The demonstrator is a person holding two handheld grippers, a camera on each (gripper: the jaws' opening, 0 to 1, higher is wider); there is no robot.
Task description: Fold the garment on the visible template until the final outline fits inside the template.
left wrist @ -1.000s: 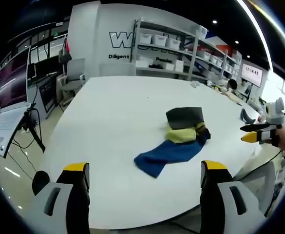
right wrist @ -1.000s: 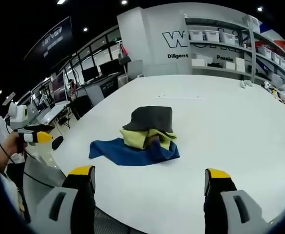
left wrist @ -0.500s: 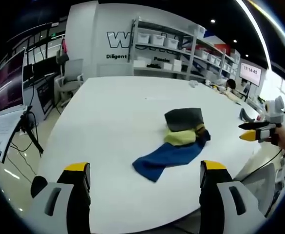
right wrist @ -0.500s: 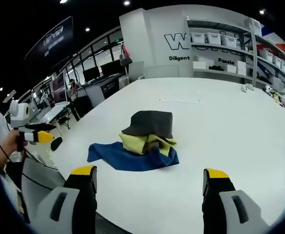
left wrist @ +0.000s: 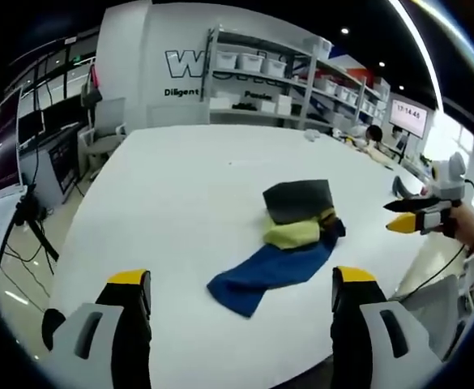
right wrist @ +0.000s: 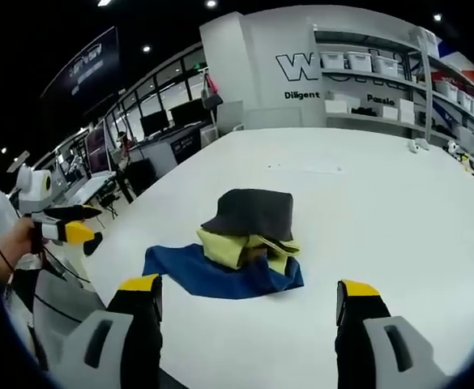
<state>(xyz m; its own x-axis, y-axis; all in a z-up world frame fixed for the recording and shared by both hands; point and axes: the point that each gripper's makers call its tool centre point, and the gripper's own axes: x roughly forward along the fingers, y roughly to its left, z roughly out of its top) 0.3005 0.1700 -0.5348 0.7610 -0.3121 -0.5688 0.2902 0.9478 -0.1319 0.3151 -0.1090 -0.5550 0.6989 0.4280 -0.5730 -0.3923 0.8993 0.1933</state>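
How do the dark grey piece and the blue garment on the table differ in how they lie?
The dark grey piece sits on top of the pile as a compact, squarish shape; the blue garment lies at the bottom, spread out in a long tongue over the white table. Both touch the yellow-green cloth between them, and neither gripper holds either.

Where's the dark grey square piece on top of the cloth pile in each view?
Left gripper view: dark grey square piece sits right of centre, at the far end of the yellow-green and blue crumpled garment.
Right gripper view: it sits at centre, on top of the pile, the blue part trailing left.
Shared landmark: the white wall lettering beside the shelves.
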